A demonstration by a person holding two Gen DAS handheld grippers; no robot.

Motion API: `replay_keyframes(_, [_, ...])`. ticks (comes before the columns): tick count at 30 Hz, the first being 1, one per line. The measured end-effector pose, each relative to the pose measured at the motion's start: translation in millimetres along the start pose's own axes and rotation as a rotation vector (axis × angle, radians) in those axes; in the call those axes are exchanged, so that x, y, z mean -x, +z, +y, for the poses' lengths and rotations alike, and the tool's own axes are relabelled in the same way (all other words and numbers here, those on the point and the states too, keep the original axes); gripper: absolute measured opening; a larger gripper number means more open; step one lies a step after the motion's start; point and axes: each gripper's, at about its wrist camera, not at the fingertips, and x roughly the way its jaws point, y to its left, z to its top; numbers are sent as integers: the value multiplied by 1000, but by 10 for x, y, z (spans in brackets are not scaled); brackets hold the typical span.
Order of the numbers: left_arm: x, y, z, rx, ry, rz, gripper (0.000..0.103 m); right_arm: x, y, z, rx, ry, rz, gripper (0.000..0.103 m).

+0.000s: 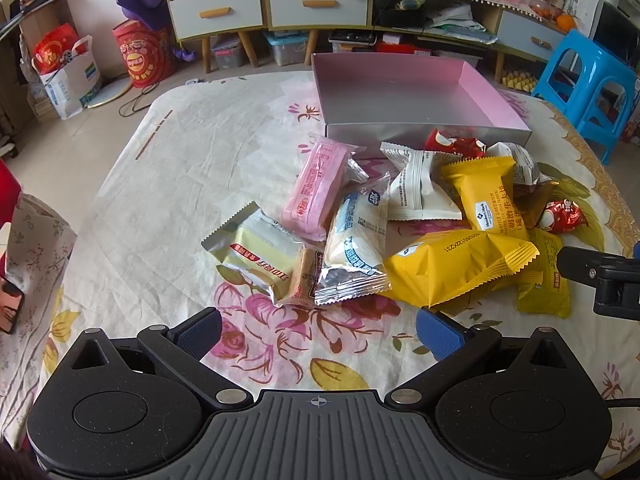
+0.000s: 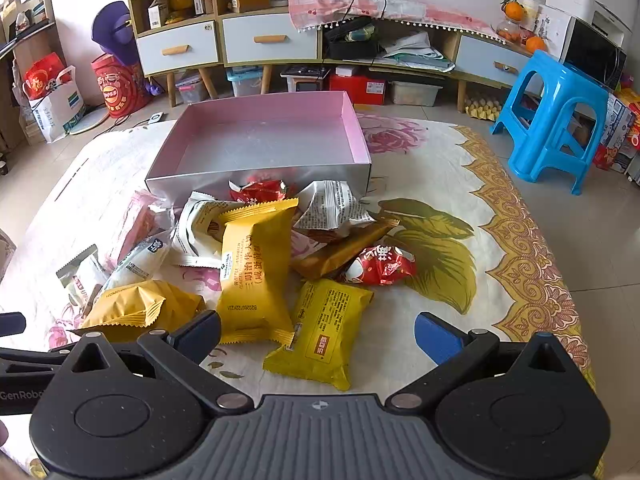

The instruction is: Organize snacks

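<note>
A pile of wrapped snacks lies on the floral cloth in front of an empty pink-lined box. It includes a pink pack, a clear white-and-blue pack, a pale yellow pack, white packs, yellow packs and red ones. My left gripper is open just short of the pile's near edge, holding nothing. My right gripper is open too, with the flat yellow pack lying between its fingers.
The cloth-covered table has bare room to the left. A blue plastic stool stands at the right. Cabinets with drawers, storage bins and bags line the far wall. The right gripper's body shows at the left view's right edge.
</note>
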Motion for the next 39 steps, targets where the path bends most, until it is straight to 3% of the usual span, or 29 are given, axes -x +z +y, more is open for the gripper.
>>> replay_keyframes(39, [-1,-34,15,1,0,2,103,6,-2,67,25,-21,8,95])
